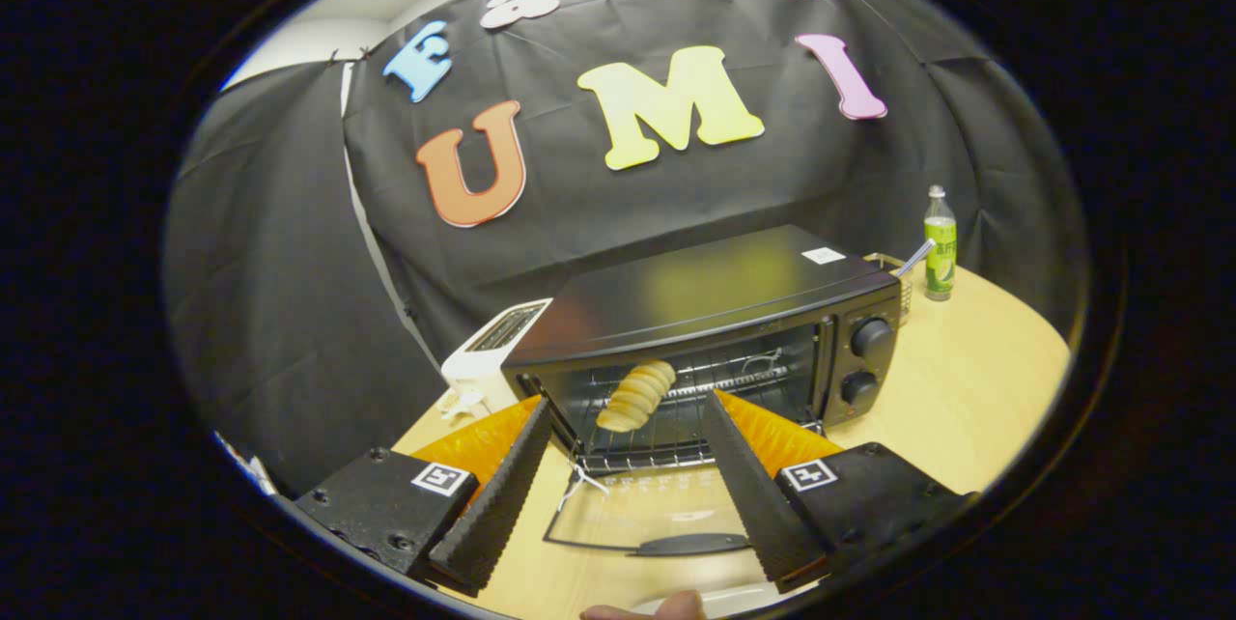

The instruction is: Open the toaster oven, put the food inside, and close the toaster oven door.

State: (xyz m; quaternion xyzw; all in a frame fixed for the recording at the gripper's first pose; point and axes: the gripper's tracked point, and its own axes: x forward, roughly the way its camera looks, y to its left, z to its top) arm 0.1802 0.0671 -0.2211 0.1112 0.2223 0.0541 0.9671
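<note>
While the hand-held gripper (626, 415) hovers wide open, holding nothing, the bread (635, 395) lies slanted on the open oven's (715, 311) rack.

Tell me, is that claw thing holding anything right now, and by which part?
Nothing. The gripper is open; the bread lies on the rack inside the toaster oven, beyond the fingers.

Claw (628, 417) spread wide, toaster oven (715, 330) door down, bread (635, 395) on rack (fingers apart from it)

Black cloth wall (290, 292), wooden table (966, 398)
</note>
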